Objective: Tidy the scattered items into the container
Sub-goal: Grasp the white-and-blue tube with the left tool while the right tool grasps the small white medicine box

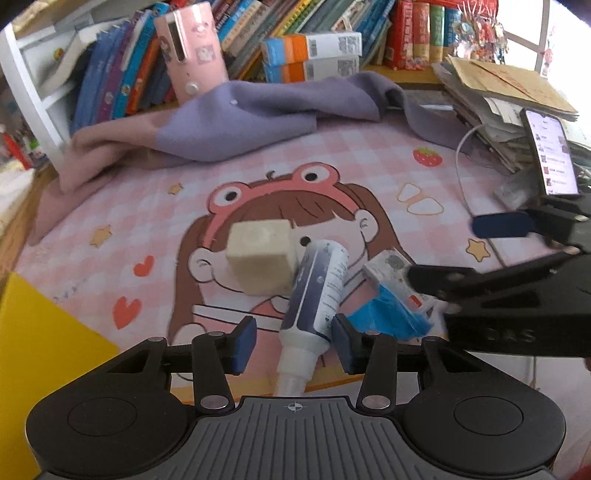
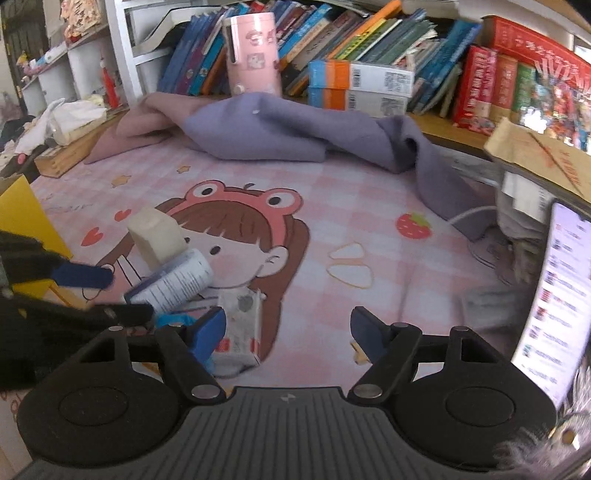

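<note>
**Both grippers down among the scattered things on the pink mat**

We see the left gripper (image 1: 293, 338) low over the pink cartoon mat (image 1: 147, 206), its two blue pads either side of the lower end of a white and navy tube (image 1: 317, 291). The right pad sits against the tube's side; a gap shows between the left pad and the tube, so we call the jaws spread around it rather than pinching it. The tube lies pointing toward twelve o'clock in the left wrist view, its far end touching a cream block (image 1: 260, 256) at about eleven o'clock from it.

Just at three o'clock of the tube lies a small carton (image 1: 391, 271) with a crumpled blue wrapper (image 1: 388, 317) beside it. The right gripper (image 2: 288, 330) hangs over this spot with its jaws spread wide; in its own view the left pad overlaps the carton (image 2: 242, 332) and the right pad stands well apart over bare mat. We cannot tell whether that left pad touches the carton.

A yellow container (image 1: 44, 347) sits at nine o'clock, at the mat's edge. At twelve o'clock a purple cloth (image 1: 258, 118) lies bunched before a pink cylinder (image 1: 190, 51) and rows of books (image 1: 314, 22). A lit phone (image 1: 550, 151) stands at two o'clock.
</note>
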Available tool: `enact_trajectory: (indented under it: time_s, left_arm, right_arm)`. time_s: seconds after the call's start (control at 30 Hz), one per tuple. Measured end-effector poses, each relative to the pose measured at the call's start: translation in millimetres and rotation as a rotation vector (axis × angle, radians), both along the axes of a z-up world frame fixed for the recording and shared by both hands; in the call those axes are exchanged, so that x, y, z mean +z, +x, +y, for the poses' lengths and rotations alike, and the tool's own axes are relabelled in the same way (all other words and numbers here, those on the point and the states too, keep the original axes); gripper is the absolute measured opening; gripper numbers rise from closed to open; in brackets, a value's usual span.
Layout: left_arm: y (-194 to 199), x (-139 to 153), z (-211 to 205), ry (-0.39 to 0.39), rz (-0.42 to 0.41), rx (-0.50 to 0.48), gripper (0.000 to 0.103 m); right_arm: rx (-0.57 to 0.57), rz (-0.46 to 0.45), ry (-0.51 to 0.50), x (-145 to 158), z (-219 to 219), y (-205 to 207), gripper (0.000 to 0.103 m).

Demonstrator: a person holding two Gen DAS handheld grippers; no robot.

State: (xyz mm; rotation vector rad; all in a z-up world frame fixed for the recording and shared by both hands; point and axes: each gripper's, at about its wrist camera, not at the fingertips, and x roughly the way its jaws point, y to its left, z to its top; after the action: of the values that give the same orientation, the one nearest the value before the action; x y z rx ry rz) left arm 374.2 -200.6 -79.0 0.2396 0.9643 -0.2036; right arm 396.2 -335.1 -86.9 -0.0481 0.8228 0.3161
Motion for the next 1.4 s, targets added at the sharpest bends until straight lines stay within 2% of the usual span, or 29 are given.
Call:
enact_trajectory:
  time_s: [0.27, 0.33, 0.43, 0.6, 1.0, 1.1, 1.17, 1.2, 1.23, 1.3, 1.4]
  left_arm:
    - [4.3, -12.2, 5.4, 0.008, 0.049, -0.011, 0.043]
    - [4.2, -13.7, 4.2, 0.014, 0.042, -0.021, 0.042]
    - [8.5, -13.6, 4.3, -0.007, 0.046, -0.017, 0.042]
    - [16.2, -14.4, -0.4, -0.031, 0.046, -0.032, 0.042]
    - [28.5, -17.1, -7.3, -0.077, 0.047, -0.018, 0.041]
    - [28.8, -16.9, -7.7, -0.076, 0.05, -0.027, 0.041]
    - [27.5, -16.8, -8.5, -0.076, 0.048, -0.033, 0.036]
    - [26.6, -16.6, -8.8, -0.079, 0.05, -0.035, 0.034]
    - [25.2, -16.3, -9.5, -0.077, 0.051, -0.04, 0.031]
    - [22.9, -15.8, -10.3, -0.071, 0.052, -0.041, 0.031]
    - [17.4, -9.2, -7.0, -0.092, 0.041, -0.015, 0.031]
  right_arm:
    - [0.054, 0.046, -0.013, -12.6, 18.6, 17.0, 0.066]
    - [0.061, 0.066, -0.015, -18.4, 19.4, 19.0, 0.062]
    - [0.087, 0.04, -0.055, -19.0, 18.4, 15.0, 0.054]
    - [0.054, 0.026, -0.076, -19.7, -1.9, 5.4, 0.044]
    - [0.067, 0.011, -0.105, -19.8, -3.9, -0.5, 0.044]
    - [0.064, 0.007, -0.111, -20.5, -1.2, 4.4, 0.05]
    - [0.062, 0.008, -0.103, -20.9, 0.2, 6.9, 0.049]
    - [0.059, 0.012, -0.095, -21.0, 0.4, 7.7, 0.047]
    - [0.065, 0.015, -0.086, -20.8, 0.7, 7.4, 0.039]
    - [0.095, 0.014, -0.086, -19.6, 4.5, 4.9, 0.028]
    - [0.096, 0.019, -0.074, -16.8, 8.8, 0.1, 0.028]
